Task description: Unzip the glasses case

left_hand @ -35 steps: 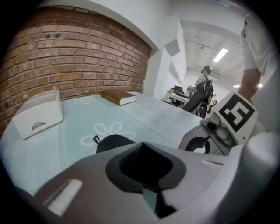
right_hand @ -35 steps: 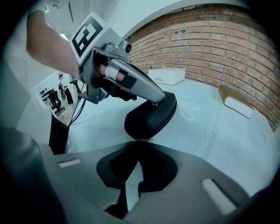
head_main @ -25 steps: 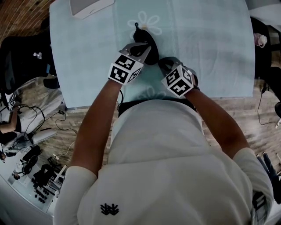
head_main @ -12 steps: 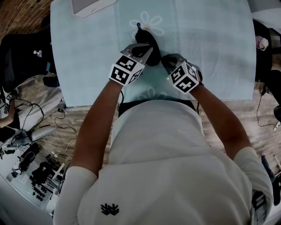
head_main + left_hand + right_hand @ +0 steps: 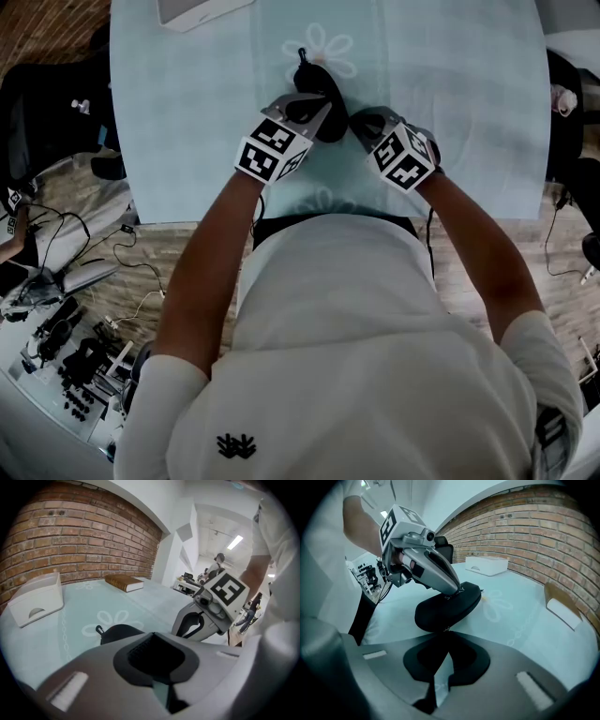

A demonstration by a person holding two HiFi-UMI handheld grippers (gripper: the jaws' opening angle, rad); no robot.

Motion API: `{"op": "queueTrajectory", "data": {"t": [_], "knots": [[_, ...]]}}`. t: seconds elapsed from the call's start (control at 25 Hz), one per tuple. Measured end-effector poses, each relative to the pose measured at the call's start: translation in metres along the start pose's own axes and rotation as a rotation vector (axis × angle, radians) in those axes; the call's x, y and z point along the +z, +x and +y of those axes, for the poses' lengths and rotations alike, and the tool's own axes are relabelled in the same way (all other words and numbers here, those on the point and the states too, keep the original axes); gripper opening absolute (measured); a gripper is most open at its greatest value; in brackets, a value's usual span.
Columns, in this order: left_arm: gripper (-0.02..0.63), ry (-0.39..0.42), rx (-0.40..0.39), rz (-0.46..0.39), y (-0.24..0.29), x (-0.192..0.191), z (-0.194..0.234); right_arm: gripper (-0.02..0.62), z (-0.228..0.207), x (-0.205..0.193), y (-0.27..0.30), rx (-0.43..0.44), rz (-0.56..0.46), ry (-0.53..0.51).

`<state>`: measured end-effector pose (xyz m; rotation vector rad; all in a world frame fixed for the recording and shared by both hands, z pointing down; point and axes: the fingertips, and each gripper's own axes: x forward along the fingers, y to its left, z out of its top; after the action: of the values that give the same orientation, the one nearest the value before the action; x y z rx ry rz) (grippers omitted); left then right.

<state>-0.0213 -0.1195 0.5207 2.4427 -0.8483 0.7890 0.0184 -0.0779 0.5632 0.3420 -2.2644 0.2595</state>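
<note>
Two tools are held over the near half of the counter [image 5: 469, 103], which is covered by a pale teal cloth printed with white flowers. Between them a black glasses case [image 5: 440, 611] is laid on the cloth, near the person's edge of the counter, its long axis running away from the person. A small black loop [image 5: 99, 630] is seen at its far end, beside one of the printed flowers, and the two halves of the case are seen lying together.

The left tool [image 5: 457, 590] is brought down from the left onto the upper side of the case. Its jaws are closed together and their tips are set against the top of the case near the seam; nothing can be made out between them.

The right tool [image 5: 358, 119] is placed at the near right end of the case, touching it. Its jaws are clenched as well, and a small zipper pull [image 5: 446, 629] hanging from that end of the case is pinched at their tips. The two tools are thus kept close together, with only the width of the case between them.

Well apart from the case, a white box [image 5: 35, 602] is set at the far left corner of the counter, and a brown book [image 5: 124, 582] is laid flat farther along, by the brick wall [image 5: 79, 541].
</note>
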Motion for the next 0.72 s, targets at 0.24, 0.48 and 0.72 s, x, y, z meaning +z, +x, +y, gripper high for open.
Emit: {"op": "queueTrajectory", "data": {"t": [0.24,0.48,0.72], "knots": [[0.051,-0.01,-0.003,-0.008,0.0,-0.001,0.0,0.0,-0.005,0.002,0.002,0.026,-0.003,-0.031],[0.051,-0.025,-0.006,-0.012,0.001,-0.003,-0.001,0.0,-0.01,0.003,0.004,0.052,-0.005,-0.049],[0.051,-0.034,-0.009,-0.02,0.002,-0.005,-0.001,0.0,-0.016,0.004,0.009,0.065,-0.002,-0.067]]}}
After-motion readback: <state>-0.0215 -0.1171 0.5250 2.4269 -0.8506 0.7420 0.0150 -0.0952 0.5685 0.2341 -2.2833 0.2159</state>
